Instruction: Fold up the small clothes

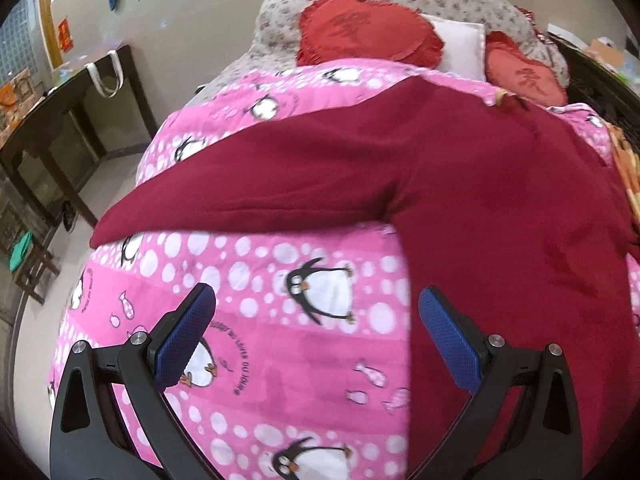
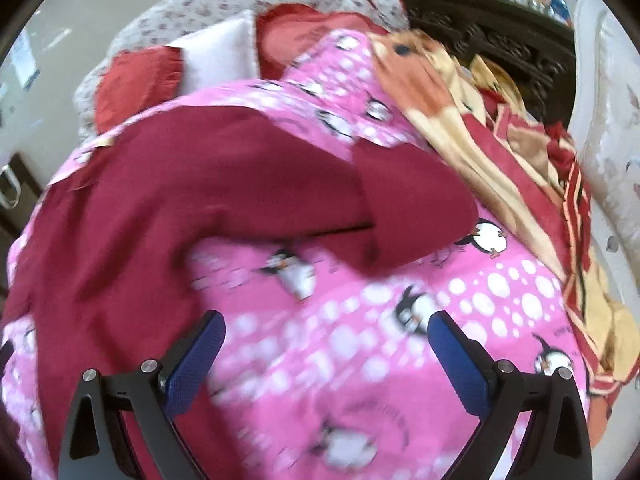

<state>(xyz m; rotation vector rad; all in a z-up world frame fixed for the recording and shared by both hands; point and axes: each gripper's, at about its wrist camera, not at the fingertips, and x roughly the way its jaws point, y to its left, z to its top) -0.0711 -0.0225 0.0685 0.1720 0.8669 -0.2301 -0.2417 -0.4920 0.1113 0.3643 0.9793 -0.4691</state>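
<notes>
Ahead of the left gripper point(image 1: 316, 308) a dark red garment point(image 1: 460, 184) is lying spread on a pink penguin quilt point(image 1: 280, 344); its blue pads point(image 1: 184, 344) are standing wide apart and are gripping nothing; one sleeve point(image 1: 240, 188) is stretching out beyond the left-hand finger, and the body of the garment is reaching down past the right-hand finger, passing just beside it. Whether that finger is touching the cloth, I cannot tell.

From the right wrist view the right gripper point(image 2: 326, 332) is also hanging open over the quilt point(image 2: 360, 360), its pads point(image 2: 460, 364) apart and empty; the garment point(image 2: 180, 184) is lying ahead of and beyond the left-hand finger, and the other sleeve point(image 2: 400, 216) is lying further ahead, doubled over itself at the end with a dark crease showing. This view is blurred, so fine details are not clear.

Judging from this, the folding is only beginning; the garment looks laid out flat, the left sleeve is not yet folded in, and the right sleeve seems only partly turned. What is left, I think, is bringing both sleeves onto the body and then doubling the body; red cushions point(image 1: 368, 28) and a patterned blanket point(image 2: 500, 128) are lying beyond the fingers.
</notes>
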